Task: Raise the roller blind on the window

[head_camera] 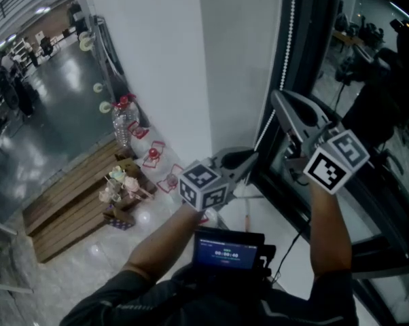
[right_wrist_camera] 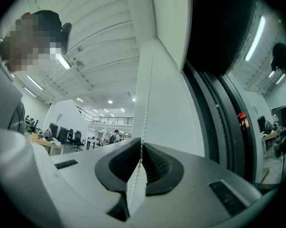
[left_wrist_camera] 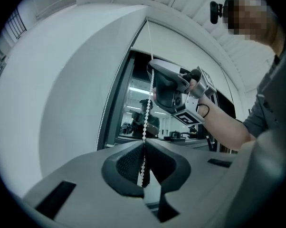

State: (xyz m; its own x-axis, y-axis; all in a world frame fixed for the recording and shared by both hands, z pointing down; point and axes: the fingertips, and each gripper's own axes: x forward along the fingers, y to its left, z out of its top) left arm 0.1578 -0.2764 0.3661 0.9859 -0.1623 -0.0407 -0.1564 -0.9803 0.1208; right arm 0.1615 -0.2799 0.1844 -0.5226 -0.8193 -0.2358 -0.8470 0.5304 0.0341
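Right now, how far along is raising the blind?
Done: left gripper and right gripper are each shut on the bead chain, the right one higher. In hand: the pull itself. Left: the roller blind covers the upper window; only lower glass shows.

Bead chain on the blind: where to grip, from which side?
Grip the bead chain on its free-hanging vertical run, coming level from the room side, jaws closing across it. It is thin and hangs straight, so a side pinch holds it squarely. The left gripper and right gripper are both shut on it this way.
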